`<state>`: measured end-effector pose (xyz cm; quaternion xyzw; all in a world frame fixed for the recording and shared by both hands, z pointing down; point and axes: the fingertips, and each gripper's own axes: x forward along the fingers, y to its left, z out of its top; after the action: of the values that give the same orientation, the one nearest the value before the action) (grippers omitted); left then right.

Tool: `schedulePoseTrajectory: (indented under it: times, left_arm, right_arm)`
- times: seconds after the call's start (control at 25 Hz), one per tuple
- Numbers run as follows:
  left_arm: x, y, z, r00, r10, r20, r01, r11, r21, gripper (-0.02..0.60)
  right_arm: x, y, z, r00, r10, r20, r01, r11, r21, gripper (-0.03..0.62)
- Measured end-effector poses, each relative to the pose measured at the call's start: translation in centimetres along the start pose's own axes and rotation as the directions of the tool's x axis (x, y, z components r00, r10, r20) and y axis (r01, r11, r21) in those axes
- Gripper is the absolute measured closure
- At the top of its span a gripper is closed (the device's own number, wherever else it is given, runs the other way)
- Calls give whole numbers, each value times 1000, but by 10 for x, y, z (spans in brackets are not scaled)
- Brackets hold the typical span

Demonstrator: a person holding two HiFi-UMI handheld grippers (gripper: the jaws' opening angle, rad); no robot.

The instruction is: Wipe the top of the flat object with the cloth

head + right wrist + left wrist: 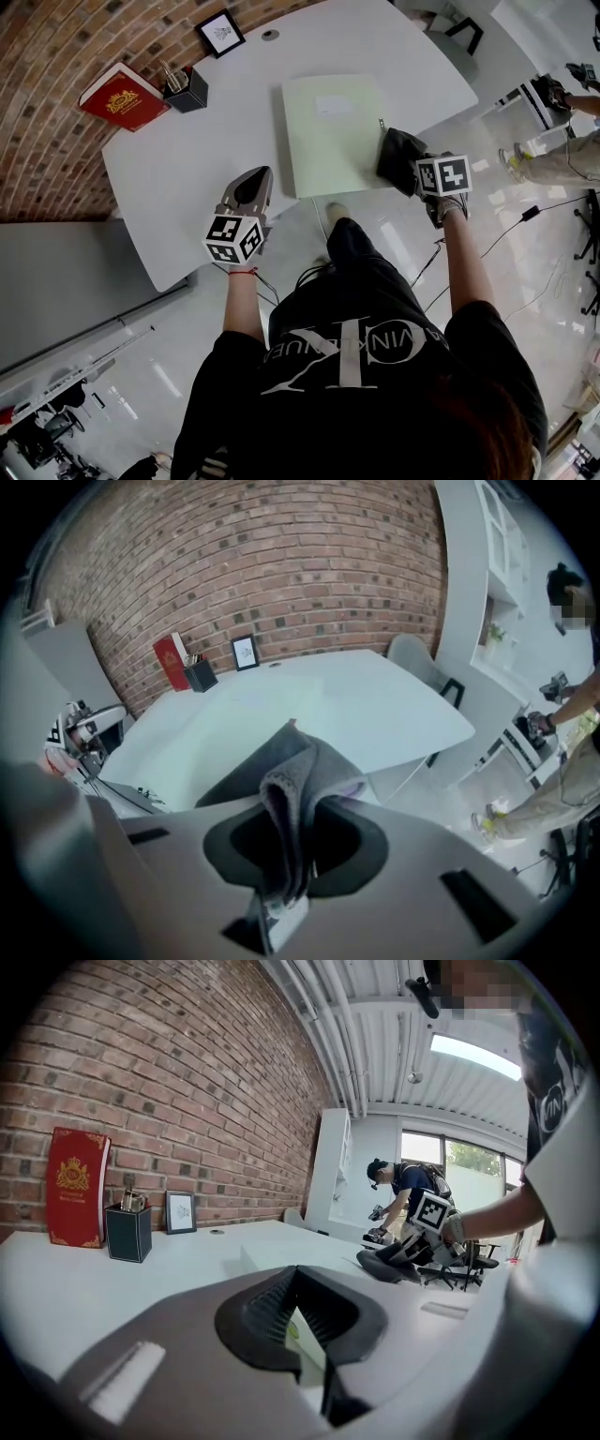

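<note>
The white table [187,159] is carrying the pale green sheet [333,136], lying lengthwise away from the person. The grey cloth [398,157] is sitting at its near right edge, with the right gripper [417,172] pinching it, so the sheet is stretching leftward and ahead. The left gripper [255,183] is hovering well apart, seemingly pressed together on nothing.

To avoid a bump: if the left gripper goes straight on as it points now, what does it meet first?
Likely the left edge of the pale green flat object on the white table; how high the left gripper rides above it is unclear.
</note>
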<state>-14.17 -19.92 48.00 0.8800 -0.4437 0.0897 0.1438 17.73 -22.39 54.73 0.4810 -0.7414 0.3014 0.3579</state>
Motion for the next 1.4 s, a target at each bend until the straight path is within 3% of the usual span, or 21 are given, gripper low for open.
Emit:
schedulePoseTrajectory:
  times: [0.2,0.44,0.72,0.96,1.4]
  left_arm:
    - [-7,4,2,999,38,6,-38,999,8,571]
    - [-22,25,14,984,170,53,-169,985,-17,571]
    - [-36,40,37,968,227,111,-227,974,-8,571]
    - [-42,41,67,955,237,179,-244,969,18,571]
    - [-72,45,105,906,312,286,-332,943,24,571]
  right_arm:
    - [-17,-16,7,992,-119,50,123,990,-65,537]
    - [-46,-23,33,960,-194,204,210,976,-60,537]
    - [-68,-3,69,914,-156,376,190,980,-56,537]
    - [-93,21,99,851,-114,513,175,982,-73,537]
    - [-135,59,130,752,-42,658,164,978,-126,539]
